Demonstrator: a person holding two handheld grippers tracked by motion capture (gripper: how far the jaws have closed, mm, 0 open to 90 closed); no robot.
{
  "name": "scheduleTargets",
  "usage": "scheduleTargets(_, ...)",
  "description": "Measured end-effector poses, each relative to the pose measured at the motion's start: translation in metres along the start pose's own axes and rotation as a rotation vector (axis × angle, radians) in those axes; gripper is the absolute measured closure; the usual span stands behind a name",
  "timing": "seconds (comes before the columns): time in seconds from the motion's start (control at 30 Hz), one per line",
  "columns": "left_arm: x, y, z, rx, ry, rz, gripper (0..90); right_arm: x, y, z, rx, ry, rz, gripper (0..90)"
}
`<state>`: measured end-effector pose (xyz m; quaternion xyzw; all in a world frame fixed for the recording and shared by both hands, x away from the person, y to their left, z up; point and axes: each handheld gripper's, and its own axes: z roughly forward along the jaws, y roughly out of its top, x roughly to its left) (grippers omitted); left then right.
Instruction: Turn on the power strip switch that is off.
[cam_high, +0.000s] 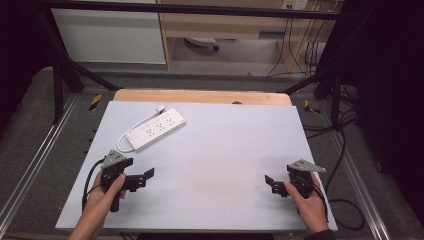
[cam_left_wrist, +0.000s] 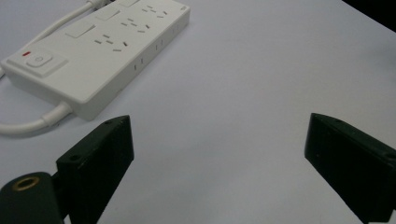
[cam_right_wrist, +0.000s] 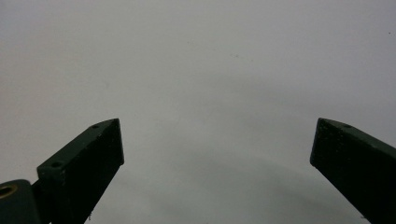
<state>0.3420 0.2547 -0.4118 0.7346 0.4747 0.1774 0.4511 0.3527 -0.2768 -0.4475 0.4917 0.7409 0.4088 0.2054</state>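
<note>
We see a matt, smooth pale table top (cam_high: 225, 165) with a bare wood strip (cam_high: 200, 96) along its far edge. At upper left lies a power strip (cam_high: 156, 129) of smooth white plastic. The gripper jaws look matt black.

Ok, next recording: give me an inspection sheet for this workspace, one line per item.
Surface: pale grey board, wooden edge at the far side.
Job's things: white power strip far left, its cord looped beside it.
Clutter: nothing seen.
Grippers: left tongs and right tongs both open, holding nothing, near the front corners.
Cables: black cable trailing off the right edge.
Surroundings: grey floor, wooden shelving, black frame bars.
</note>
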Motion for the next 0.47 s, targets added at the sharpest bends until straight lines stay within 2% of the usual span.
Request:
scheduleTargets(0.1,-0.002,-0.011,-0.005,0.005,-0.003,-0.009,8.3,-0.001,0.000,0.001,0.001,-0.004,0.002,3.3)
scheduleTargets(0.23,-0.008,-0.020,-0.014,0.020,0.016,0.023,8.5,-0.001,0.000,0.002,0.001,-0.011,0.002,3.4)
scheduleTargets(0.3,-0.010,-0.026,-0.018,0.016,0.023,0.020,8.5,-0.002,0.000,0.004,0.007,-0.017,-0.005,3.4)
scheduleTargets(0.33,-0.010,-0.029,-0.018,0.028,0.017,0.026,8.5,-0.002,0.000,0.005,0.009,-0.021,-0.002,3.4)
scheduleTargets(0.47,-0.014,-0.038,-0.013,0.089,0.046,0.081,9.6,-0.005,-0.001,0.013,0.032,-0.039,-0.014,3.2)
